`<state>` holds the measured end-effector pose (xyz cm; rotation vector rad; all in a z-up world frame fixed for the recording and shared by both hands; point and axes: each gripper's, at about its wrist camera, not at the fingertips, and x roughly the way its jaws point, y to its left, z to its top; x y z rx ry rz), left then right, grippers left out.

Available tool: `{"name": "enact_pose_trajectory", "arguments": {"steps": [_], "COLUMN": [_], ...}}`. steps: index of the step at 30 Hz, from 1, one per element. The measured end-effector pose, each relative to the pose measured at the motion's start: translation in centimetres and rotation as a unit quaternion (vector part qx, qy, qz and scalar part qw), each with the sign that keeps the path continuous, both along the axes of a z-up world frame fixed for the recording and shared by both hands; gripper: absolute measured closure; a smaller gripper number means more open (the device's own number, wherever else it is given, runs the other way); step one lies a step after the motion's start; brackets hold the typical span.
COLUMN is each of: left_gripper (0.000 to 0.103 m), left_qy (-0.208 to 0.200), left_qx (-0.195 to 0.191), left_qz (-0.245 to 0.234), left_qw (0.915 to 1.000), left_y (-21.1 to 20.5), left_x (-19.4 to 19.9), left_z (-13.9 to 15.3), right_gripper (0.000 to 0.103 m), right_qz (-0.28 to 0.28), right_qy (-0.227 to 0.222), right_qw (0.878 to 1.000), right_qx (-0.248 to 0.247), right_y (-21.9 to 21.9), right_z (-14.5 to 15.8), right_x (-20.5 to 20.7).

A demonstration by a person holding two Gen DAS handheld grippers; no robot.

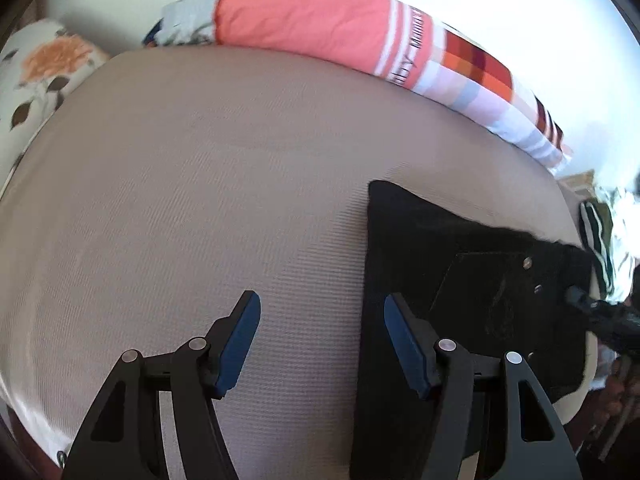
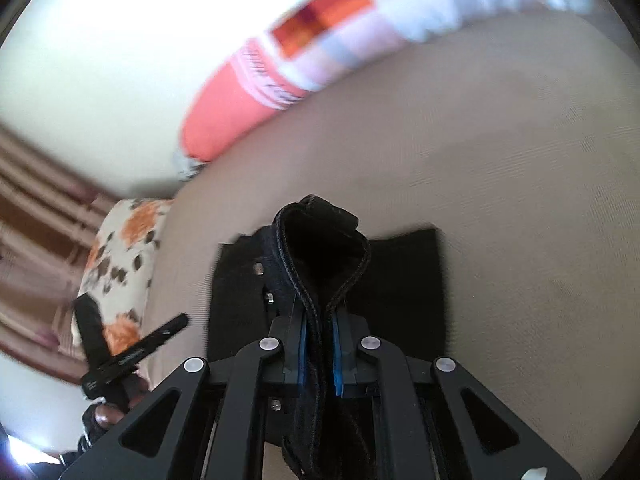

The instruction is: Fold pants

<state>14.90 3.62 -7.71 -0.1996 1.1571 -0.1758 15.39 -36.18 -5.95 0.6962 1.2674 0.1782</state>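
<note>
Floral pillow (image 1: 44, 76): at the far left of your left wrist view you have a white cushion with orange flowers, lying at the bed's edge.
Bed (image 1: 200, 184): a beige ribbed cover fills most of both views; everything else lies on it.
Left tongs (image 1: 322, 342): your left tongs stand open with nothing between the blue pads (image 1: 236, 350). The left finger hangs over bare bed cover, the right finger over the left edge of the pants.
Coral pillow (image 1: 312, 26): a long pillow, coral at one end and checked in red, orange and pale stripes at the other, lies along the far side of the bed against the white wall.
Pants (image 1: 460, 280): the black pants lie on the bed to the right of your left tongs, folded into a dark block with small metal rivets showing. Their right part is lifted off the cover.
Right tongs (image 2: 320, 354): your right tongs are closed on a stitched edge of the pants (image 2: 324, 256), which loops up in front of the pads (image 2: 338, 360) while the rest lies flat beneath. This view is blurred.
Striped cloth (image 1: 598, 240): a dark-and-white striped piece shows at the bed's right edge.
</note>
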Motion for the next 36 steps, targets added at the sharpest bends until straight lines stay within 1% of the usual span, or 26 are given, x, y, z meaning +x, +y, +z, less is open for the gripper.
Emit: {"name": "enact_pose_trajectory", "arguments": {"steps": [3,5,6,9,11,12,13,20,25,26,31,36], "left_gripper": [0.038,0.038,0.038,0.038,0.037,0.037,0.037,0.037,0.037,0.037,0.037,0.037], "left_qy": [-0.003,0.001,0.004,0.013,0.012,0.011,0.012,0.024,0.025,0.024,0.018,0.017], "left_qx": [0.013,0.019,0.023,0.052,0.050,0.048,0.047,0.044,0.037,0.037,0.038,0.043], "left_qz": [-0.022,-0.034,-0.041,-0.055,-0.056,-0.056,-0.058,-0.073,-0.086,-0.087,-0.094,-0.094], "left_qw": [0.9997,0.9992,0.9989,0.9971,0.9971,0.9972,0.9971,0.9960,0.9953,0.9952,0.9947,0.9945], "left_y": [-1.8,-2.7,-3.1,-4.0,-4.0,-3.9,-3.8,-3.9,-4.5,-4.6,-5.2,-5.3], "left_x": [0.5,0.7,0.9,1.3,1.4,1.3,1.3,-0.6,-2.6,-2.9,-3.9,-4.1], "left_z": [-0.5,-1.2,-1.7,-3.4,-3.9,-3.8,-3.7,-3.4,-3.1,-3.0,-2.8,-2.8], "right_gripper": [0.093,0.091,0.089,0.085,0.080,0.076,0.075,0.076,0.087,0.087,0.089,0.091], "right_qz": [-0.015,-0.023,-0.020,-0.008,-0.010,-0.012,-0.012,0.000,0.003,0.002,0.006,0.016], "right_qy": [0.024,0.029,0.030,0.032,0.034,0.035,0.036,0.044,0.060,0.061,0.054,0.038], "right_qw": [0.999,0.999,0.999,0.998,0.998,0.997,0.997,0.995,0.996,0.996,0.996,0.994], "right_qx": [-0.028,-0.024,-0.028,-0.052,-0.058,-0.060,-0.063,-0.085,-0.064,-0.063,-0.071,-0.104], "right_y": [-1.3,-1.5,-1.4,-1.0,-1.0,-1.0,-1.0,-0.2,0.1,0.2,0.5,1.7], "right_z": [-2.6,-3.4,-3.4,-3.0,-2.6,-2.3,-2.1,0.4,1.1,1.3,1.6,2.7], "right_x": [-0.8,-0.8,-0.7,-0.5,-0.6,-0.8,-1.1,-3.7,-5.8,-6.2,-7.0,-7.6]}}
